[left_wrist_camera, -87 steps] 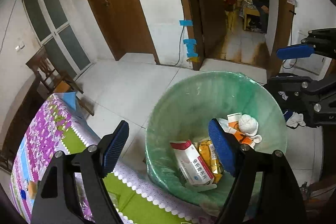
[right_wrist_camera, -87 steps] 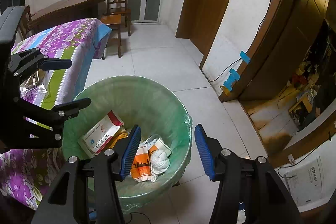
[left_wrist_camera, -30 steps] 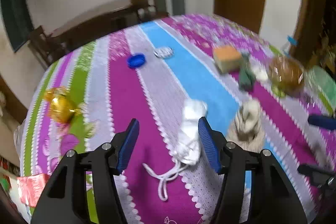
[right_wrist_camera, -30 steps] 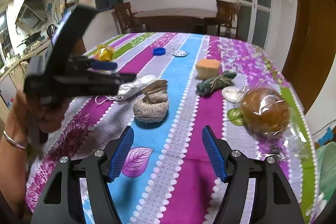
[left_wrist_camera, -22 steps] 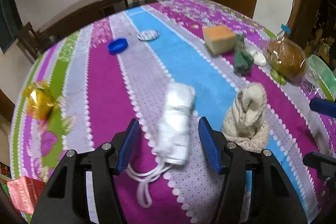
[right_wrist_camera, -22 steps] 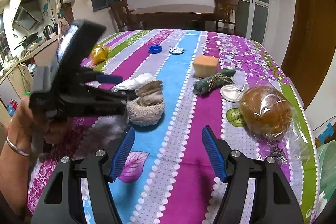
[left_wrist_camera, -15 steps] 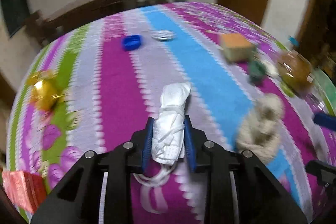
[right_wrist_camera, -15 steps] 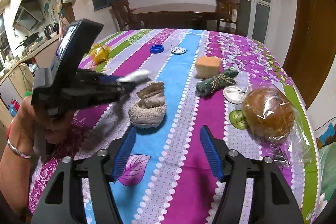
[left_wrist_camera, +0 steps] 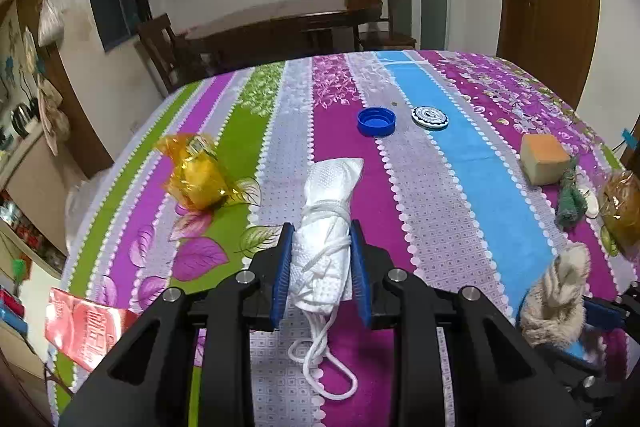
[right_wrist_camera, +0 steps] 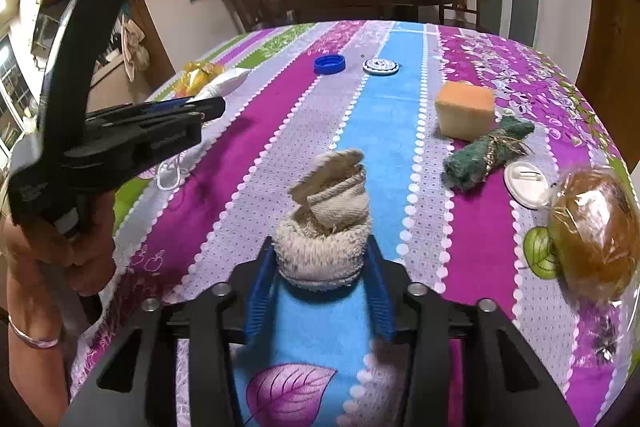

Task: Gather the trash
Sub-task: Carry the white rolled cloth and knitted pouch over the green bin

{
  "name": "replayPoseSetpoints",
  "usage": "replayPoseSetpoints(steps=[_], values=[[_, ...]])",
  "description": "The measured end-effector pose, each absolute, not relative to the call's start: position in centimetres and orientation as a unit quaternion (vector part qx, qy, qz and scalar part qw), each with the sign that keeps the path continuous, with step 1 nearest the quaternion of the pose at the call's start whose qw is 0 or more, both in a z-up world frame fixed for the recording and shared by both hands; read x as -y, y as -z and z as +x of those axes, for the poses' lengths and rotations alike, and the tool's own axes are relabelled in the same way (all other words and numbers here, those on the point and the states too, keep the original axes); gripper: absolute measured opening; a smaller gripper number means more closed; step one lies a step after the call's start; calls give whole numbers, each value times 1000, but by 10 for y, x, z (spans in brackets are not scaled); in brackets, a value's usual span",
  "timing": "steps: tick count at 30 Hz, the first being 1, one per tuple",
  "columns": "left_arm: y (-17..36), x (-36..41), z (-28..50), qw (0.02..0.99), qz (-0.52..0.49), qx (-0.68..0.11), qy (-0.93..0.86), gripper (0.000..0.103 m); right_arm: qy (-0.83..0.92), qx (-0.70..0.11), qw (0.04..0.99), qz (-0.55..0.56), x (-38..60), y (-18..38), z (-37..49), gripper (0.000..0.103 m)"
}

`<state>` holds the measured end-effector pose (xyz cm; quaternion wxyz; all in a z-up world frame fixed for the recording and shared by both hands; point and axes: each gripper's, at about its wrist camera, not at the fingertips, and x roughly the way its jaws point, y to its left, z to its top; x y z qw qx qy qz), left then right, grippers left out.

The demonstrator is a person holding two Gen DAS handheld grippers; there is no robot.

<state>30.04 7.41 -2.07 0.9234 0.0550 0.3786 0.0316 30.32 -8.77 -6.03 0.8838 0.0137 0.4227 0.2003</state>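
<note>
My left gripper [left_wrist_camera: 320, 267] is shut on a white rolled cloth [left_wrist_camera: 326, 223] wound with white string, and the string's loops dangle below the pads. The right wrist view shows that gripper [right_wrist_camera: 216, 107] carrying the white roll [right_wrist_camera: 228, 81] just above the striped tablecloth [right_wrist_camera: 248, 195]. My right gripper [right_wrist_camera: 320, 283] is closing. Its blue pads touch both flanks of a beige rolled cloth bundle [right_wrist_camera: 326, 239] that stands on the blue stripe. The same bundle [left_wrist_camera: 556, 299] appears at the lower right of the left wrist view.
On the cloth lie a yellow wrapper [left_wrist_camera: 196, 175], a red packet [left_wrist_camera: 84, 323], a blue cap [right_wrist_camera: 329, 63], a round patterned lid [right_wrist_camera: 381, 66], an orange sponge [right_wrist_camera: 464, 111], a green tied bundle [right_wrist_camera: 488, 153], a white disc [right_wrist_camera: 526, 185] and bagged bread [right_wrist_camera: 592, 231]. A person's hand [right_wrist_camera: 80, 255] holds the left gripper.
Both grippers left the green bin for the table. The left one shut on the white roll and lifted it. The right one moved up around the beige bundle, its jaws narrowing.
</note>
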Motion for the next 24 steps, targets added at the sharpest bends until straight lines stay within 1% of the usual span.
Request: replayPoseSetpoints(steps=[6,11,18,24], values=[[12,-57,292,930,64,-362,-19,26,-179,-381,906,26,108,42,259,40],[-2,-35,269,935,49,-350,-5,26,-129,-341,931,22,137,21,216,40],[-20,4,210,944,53,-324,5,26,-82,-295,951,36,180,-6,173,40],[-23,38,163,951,79,-298,2,26,-63,-276,959,10,190,-12,139,40]])
